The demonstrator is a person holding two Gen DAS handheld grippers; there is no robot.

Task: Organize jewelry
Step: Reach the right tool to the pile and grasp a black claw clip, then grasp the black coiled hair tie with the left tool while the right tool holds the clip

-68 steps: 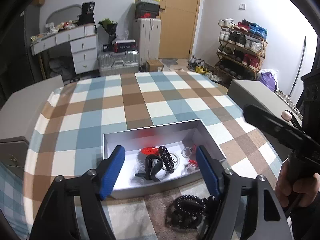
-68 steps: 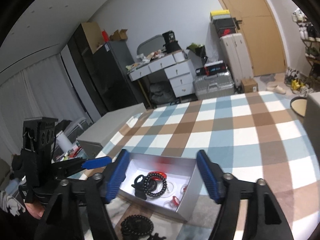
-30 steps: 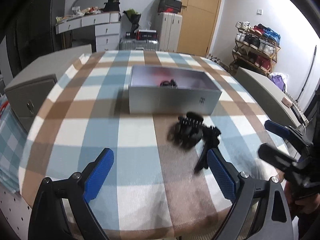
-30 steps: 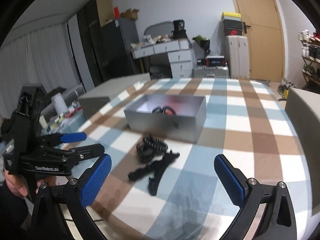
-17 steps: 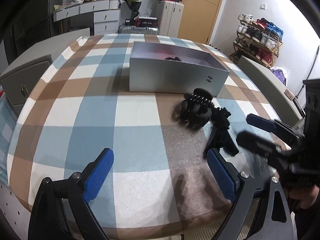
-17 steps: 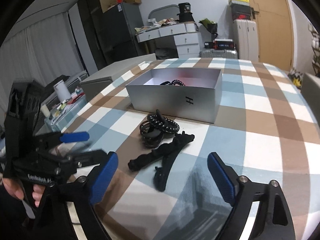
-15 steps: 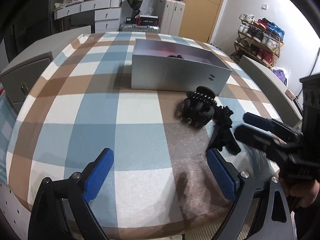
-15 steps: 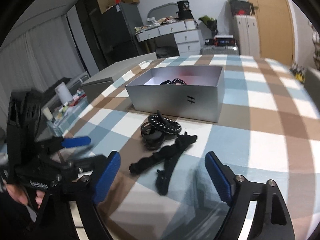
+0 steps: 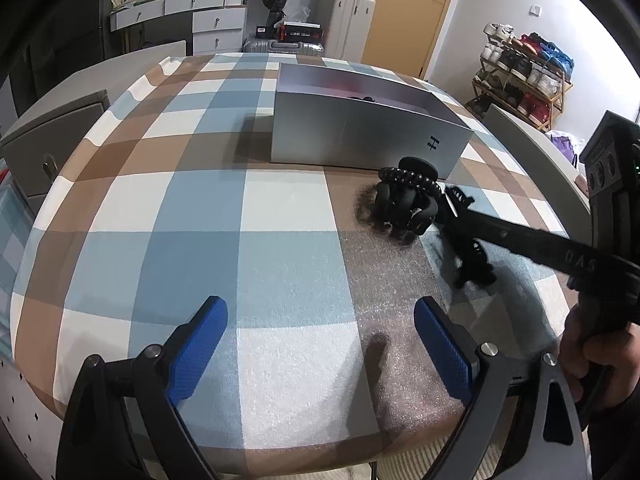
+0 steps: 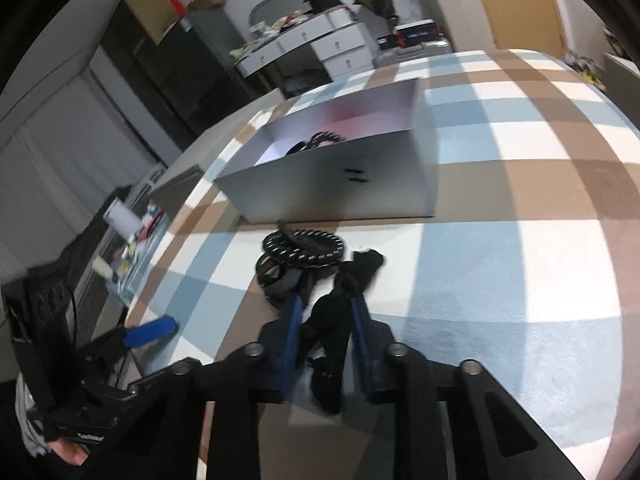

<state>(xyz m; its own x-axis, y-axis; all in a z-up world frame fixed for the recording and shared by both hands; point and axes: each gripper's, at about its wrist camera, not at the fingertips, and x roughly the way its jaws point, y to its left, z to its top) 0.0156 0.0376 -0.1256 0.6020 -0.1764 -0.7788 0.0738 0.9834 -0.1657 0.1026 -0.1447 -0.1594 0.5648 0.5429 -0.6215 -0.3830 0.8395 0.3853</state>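
Note:
A silver open box (image 9: 360,132) stands on the checked tablecloth and holds black hair ties; it also shows in the right wrist view (image 10: 340,176). In front of it lies a pile of black spiral hair ties (image 9: 408,196) (image 10: 304,248) and a black hair band (image 9: 472,256) (image 10: 332,320). My right gripper (image 10: 326,312) has closed in around the black hair band, blue pads on either side of it. In the left wrist view its black fingers (image 9: 500,236) reach onto the pile. My left gripper (image 9: 316,344) is open and empty above the table's near edge.
A grey cabinet (image 9: 48,132) stands left of the table, a grey chair back (image 9: 532,152) to the right. A desk with white drawers (image 9: 192,12), suitcases (image 9: 348,20) and a shoe rack (image 9: 524,64) line the far wall.
My right gripper has moved down and forward onto the pile and closed from wide open around the black hair band. My left gripper stays open, nearly still.

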